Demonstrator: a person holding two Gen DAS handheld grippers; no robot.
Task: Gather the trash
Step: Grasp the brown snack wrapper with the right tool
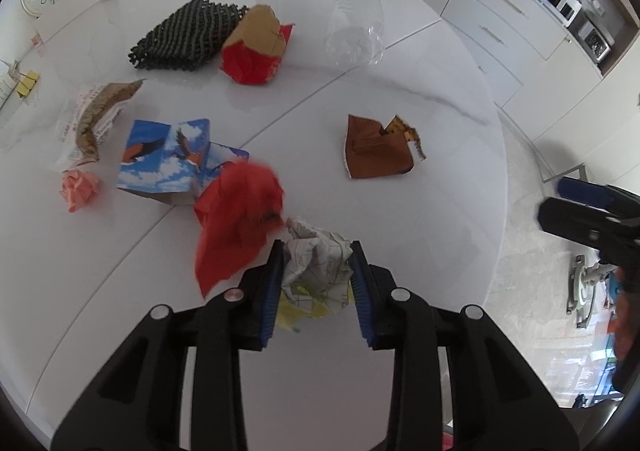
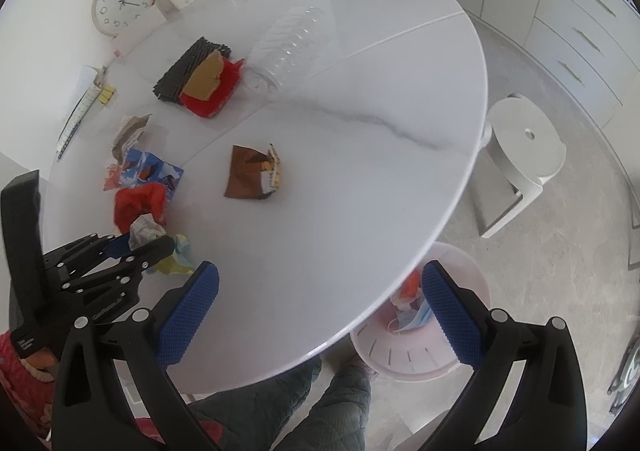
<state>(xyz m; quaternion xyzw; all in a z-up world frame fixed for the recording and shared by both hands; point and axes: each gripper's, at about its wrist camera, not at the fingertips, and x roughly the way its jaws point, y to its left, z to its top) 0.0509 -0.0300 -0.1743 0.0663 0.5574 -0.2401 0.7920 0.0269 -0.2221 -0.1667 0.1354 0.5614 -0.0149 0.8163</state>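
My left gripper (image 1: 316,255) pinches the crumpled paper (image 1: 316,263), my right gripper (image 2: 320,311) is wide and empty, the bin (image 2: 420,355) at 5 o'clock holds little, and much trash remains at 10 o'clock.

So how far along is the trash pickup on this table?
Early. Done: the bin beside the table already holds some scraps. In hand: the left gripper is clamped on a paper wad; the right gripper is open and empty. Left: red paper, blue carton, brown wrapper, pink wad, bottle, red-brown box and more.
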